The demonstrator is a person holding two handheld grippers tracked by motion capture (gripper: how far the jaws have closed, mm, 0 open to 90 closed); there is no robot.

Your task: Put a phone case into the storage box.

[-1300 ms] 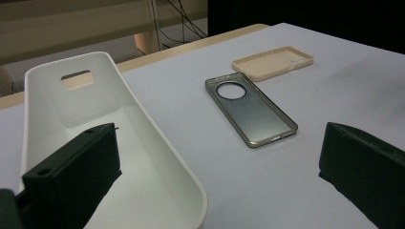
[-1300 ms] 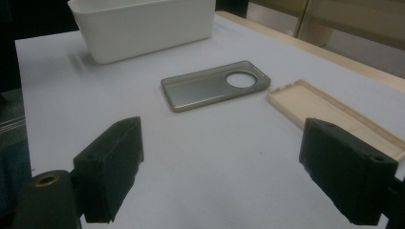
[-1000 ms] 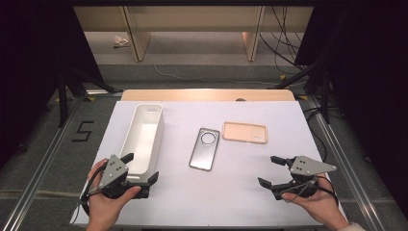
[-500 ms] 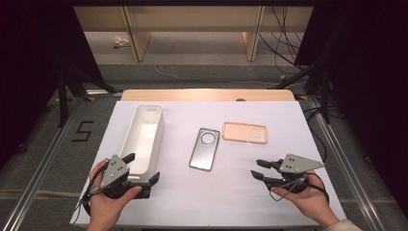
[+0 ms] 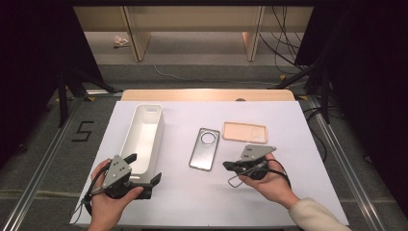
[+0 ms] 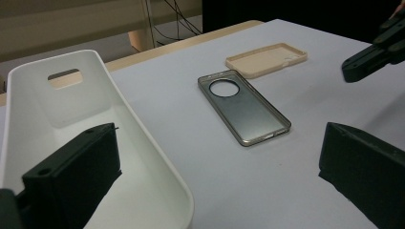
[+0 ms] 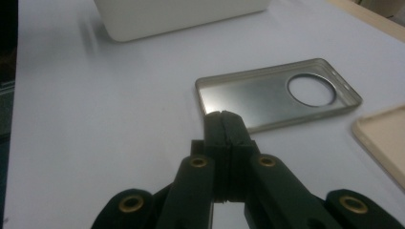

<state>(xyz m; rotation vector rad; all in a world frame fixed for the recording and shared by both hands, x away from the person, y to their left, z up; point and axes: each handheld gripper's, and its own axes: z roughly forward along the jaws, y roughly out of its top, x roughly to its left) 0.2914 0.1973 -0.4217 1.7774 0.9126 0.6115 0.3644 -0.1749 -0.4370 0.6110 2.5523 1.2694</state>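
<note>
A smoky grey phone case point(image 5: 204, 149) point(image 6: 243, 107) point(image 7: 277, 98) lies open side up at the middle of the white table, with a peach phone case point(image 5: 244, 132) point(image 6: 265, 59) point(image 7: 382, 138) beyond it to the right. My right gripper point(image 5: 226, 165) point(image 7: 223, 119) point(image 6: 372, 57) is shut with nothing between its jaws, which have just been closing; its tip sits just off the grey case's near right corner. My left gripper point(image 5: 143, 168) point(image 6: 217, 143) stands open at the near end of a long white tray point(image 5: 146, 107) point(image 6: 62, 105), one jaw over the tray's inside and the other over the table.
The tray point(image 7: 181, 16) is empty and runs along the table's left side. A wooden strip point(image 5: 207, 94) borders the far edge. Metal rails point(image 5: 337, 144) flank the table, and cables lie on the floor behind.
My right gripper has moved left from the table's right front toward the grey case, and its jaws have gone from open to shut. The left gripper has stayed put.
</note>
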